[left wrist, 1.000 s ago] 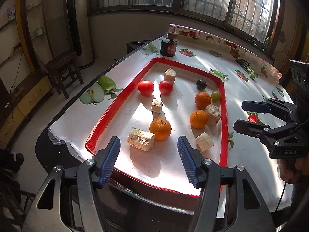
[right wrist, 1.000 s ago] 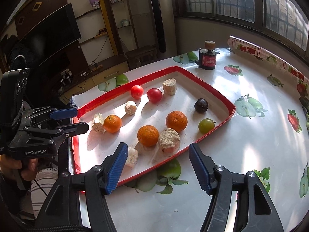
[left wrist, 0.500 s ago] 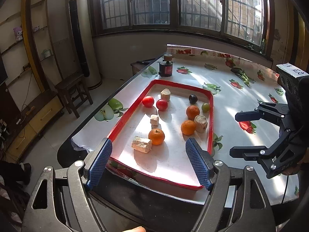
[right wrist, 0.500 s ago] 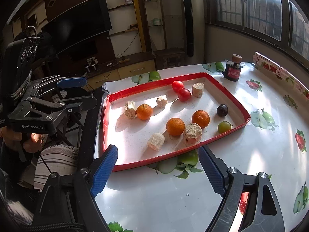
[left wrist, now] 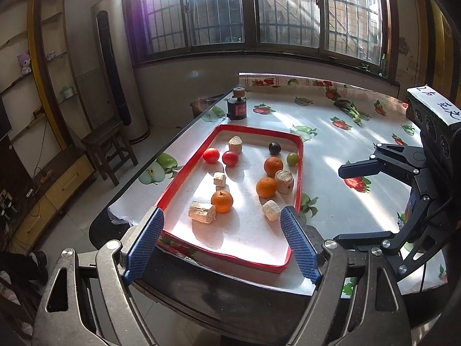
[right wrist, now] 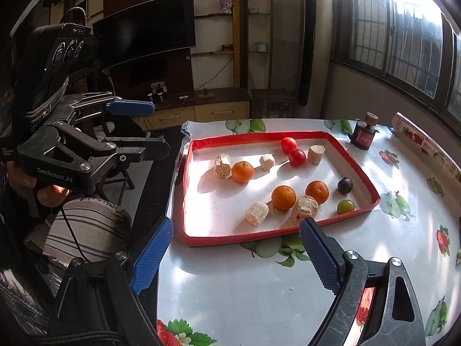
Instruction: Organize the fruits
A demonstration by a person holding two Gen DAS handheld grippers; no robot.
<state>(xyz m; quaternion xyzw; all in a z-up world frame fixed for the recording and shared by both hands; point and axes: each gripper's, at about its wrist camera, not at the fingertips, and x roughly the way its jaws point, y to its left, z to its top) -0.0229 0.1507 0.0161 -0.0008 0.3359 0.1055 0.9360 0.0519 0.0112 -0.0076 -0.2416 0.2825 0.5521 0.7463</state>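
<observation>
Off the near edge of the surface (right wrist: 259, 288), the left gripper (left wrist: 222, 242) hangs wide open and empty, level with the tray's near end. Right gripper (right wrist: 234, 252) likewise wide open, empty, above bare cloth at the tray's long side.

Change over the last second: both grippers have pulled back and up; the tray (left wrist: 184, 178) now shows smaller in both views. Jaws on both have spread wider. No fruit has shifted.

Fruit, left view, all inside the tray: two tomatoes (left wrist: 211, 155) touching at 11 o'clock; plum (left wrist: 274, 147) and green grape (left wrist: 292, 158) at 1 o'clock; two oranges (left wrist: 273, 165) at 2 o'clock, a third orange (left wrist: 222, 201) nearer, at 10 o'clock. Pale chunks (left wrist: 201, 215) lie among them, one touching that near orange. Like fruits mostly sit by kind already.

Judgement: a retreat with empty grippers fits either a finished sort or a pause before reaching in; the frames do not settle which.

Pose: both grippers held pointing forward, tilted slightly down; a hand (right wrist: 49, 193) grips the left handle.
</observation>
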